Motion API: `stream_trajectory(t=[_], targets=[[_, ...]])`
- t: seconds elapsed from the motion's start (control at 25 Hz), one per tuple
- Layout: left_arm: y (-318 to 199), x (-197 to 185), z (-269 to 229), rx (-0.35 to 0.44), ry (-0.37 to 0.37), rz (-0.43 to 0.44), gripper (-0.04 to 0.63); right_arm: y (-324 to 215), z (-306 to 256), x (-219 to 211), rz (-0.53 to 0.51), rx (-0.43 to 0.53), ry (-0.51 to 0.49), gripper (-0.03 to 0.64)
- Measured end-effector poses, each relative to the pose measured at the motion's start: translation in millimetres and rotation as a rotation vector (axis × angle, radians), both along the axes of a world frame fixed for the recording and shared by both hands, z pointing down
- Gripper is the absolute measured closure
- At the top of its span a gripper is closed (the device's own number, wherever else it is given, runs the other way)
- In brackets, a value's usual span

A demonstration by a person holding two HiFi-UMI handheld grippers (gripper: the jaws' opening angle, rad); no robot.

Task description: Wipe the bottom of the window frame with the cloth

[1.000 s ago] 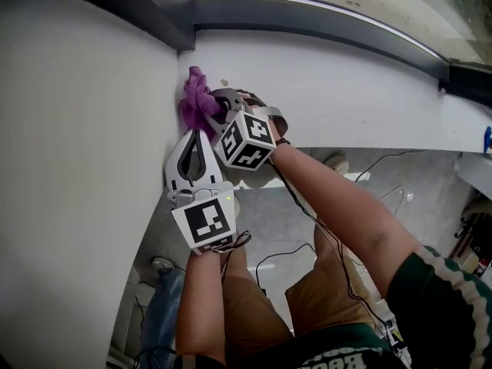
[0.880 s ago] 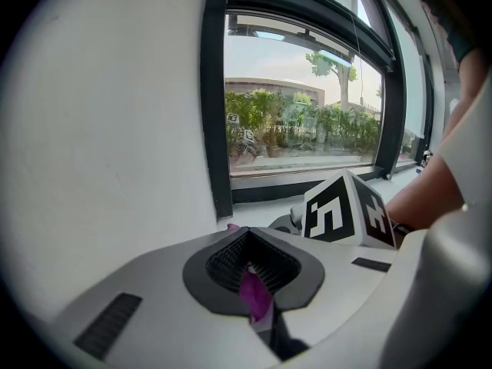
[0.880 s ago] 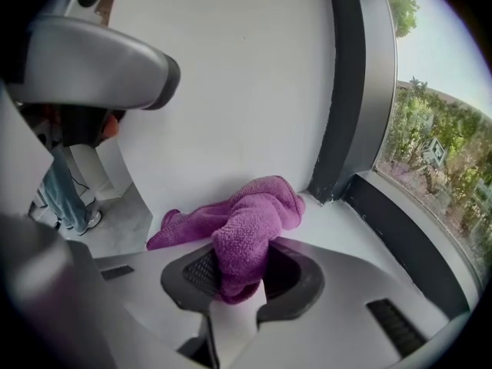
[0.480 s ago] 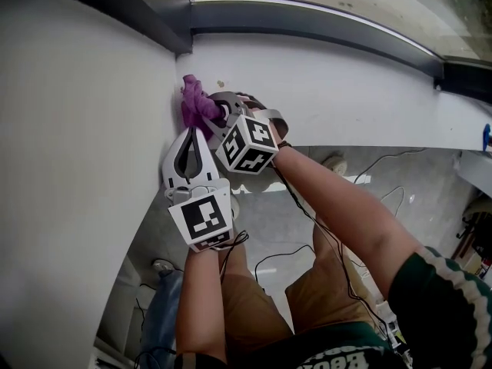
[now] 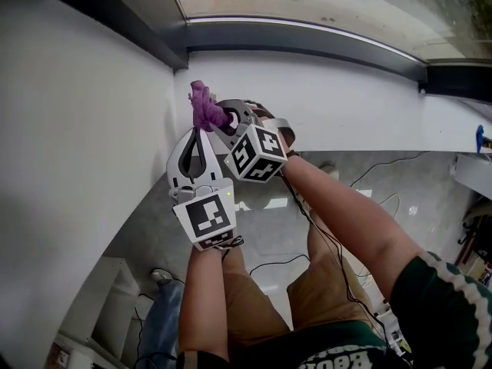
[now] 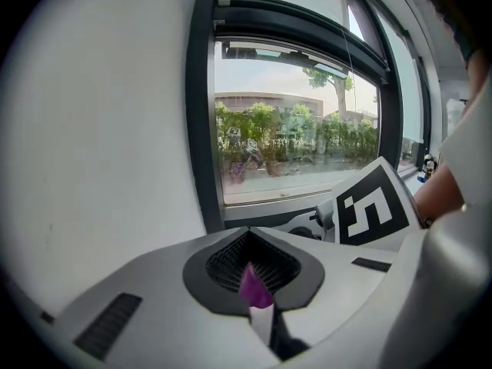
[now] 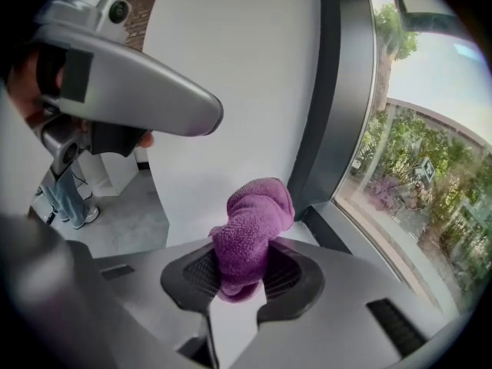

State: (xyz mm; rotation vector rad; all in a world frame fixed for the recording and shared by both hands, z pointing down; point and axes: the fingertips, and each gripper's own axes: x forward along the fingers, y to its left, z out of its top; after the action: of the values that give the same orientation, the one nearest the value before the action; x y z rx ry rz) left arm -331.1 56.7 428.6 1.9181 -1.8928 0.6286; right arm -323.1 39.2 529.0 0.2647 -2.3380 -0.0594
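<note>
Here, cloth (image 7: pixel 250 229) in right gripper (image 7: pixel 240 274), window frame (image 5: pixel 307 39) beyond

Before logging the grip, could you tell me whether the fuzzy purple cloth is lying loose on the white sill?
No, the fuzzy purple cloth is bunched and clamped between the jaws of the right tool.

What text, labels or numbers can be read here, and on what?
The shirt print: white letters, upside down, cut off by the edge; unreadable.
Cubes on the left gripper and right gripper: square marker patterns only, no words.
The cloth: no label visible.
</note>
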Motion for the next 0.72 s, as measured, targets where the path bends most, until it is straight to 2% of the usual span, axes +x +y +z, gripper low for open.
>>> stream_trajectory(t=[0.36,0.72], targets=[[-7.7,39.9,-71.3,0.059,-0.002,0.070,0.588,-9.2,-86.7,56.8,0.068,0.044,0.017,0.512],[-13.7,92.2,-179.4,0.120,-0.032,0.170,0.588,-18.6,-224.6,101.7,0.233,0.056,-0.128,0.512]])
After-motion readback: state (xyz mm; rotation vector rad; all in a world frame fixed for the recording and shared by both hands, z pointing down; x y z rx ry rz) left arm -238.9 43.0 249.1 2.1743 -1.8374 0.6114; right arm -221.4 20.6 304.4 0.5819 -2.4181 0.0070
